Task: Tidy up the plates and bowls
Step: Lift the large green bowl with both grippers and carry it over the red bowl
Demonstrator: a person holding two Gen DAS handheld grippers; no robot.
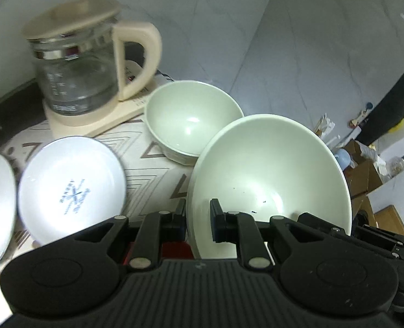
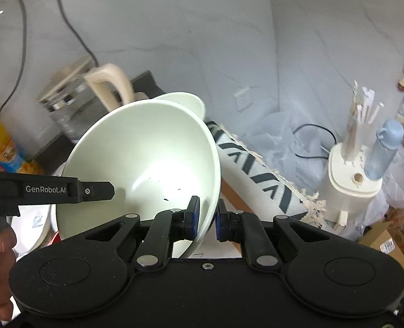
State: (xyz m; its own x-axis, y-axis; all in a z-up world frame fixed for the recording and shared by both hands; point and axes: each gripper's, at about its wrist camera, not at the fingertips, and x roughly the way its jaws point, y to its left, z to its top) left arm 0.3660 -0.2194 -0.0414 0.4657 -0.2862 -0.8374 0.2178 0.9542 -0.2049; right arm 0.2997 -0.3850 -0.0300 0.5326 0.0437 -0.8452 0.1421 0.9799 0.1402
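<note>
Large bowl (image 1: 267, 169), rim pinched by both tongs

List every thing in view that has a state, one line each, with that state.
Large green bowl: tilted, rim gripped on two sides, dark specks inside.
Left gripper: shut on the bowl's rim.
Right gripper: shut on the bowl's rim.
Small green bowl: upright on the cloth, empty.
White plate: on the cloth, empty.
Glass kettle: lid on, on its base.
</note>
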